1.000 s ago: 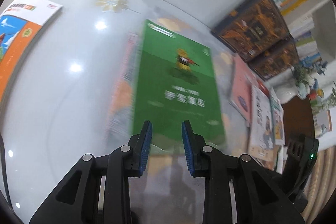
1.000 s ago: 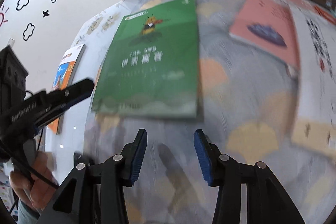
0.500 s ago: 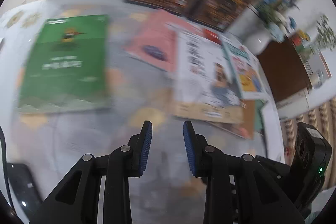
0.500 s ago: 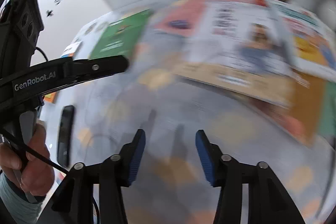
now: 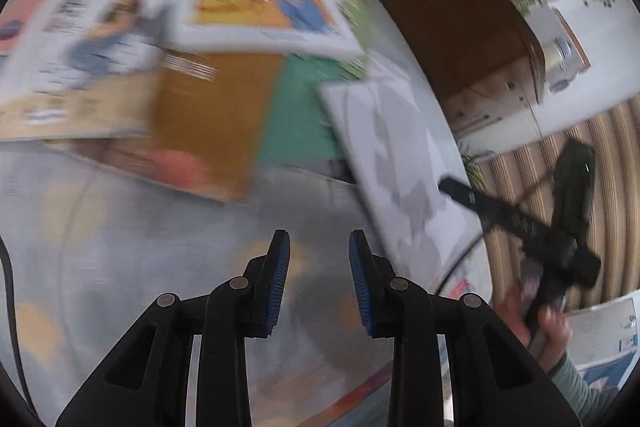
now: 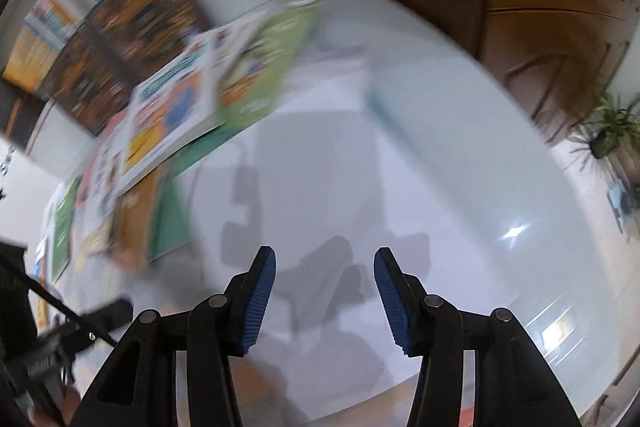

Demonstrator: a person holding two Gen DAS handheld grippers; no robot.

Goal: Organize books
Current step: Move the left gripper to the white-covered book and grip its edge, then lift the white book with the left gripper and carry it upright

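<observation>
Both grippers are hanging over the white counter (image 6: 460, 155) with nothing between them. The left gripper (image 5: 314, 279) is holding its jaws slightly spread; the right gripper (image 6: 325, 291) is keeping its jaws a little wider apart, also empty. The books (image 5: 224, 39) are lying in a loose, overlapping spread on the counter — an orange-and-white cover on top, a brown and a green one beneath — just beyond the left gripper and well to the left of the right gripper, blurred.
</observation>
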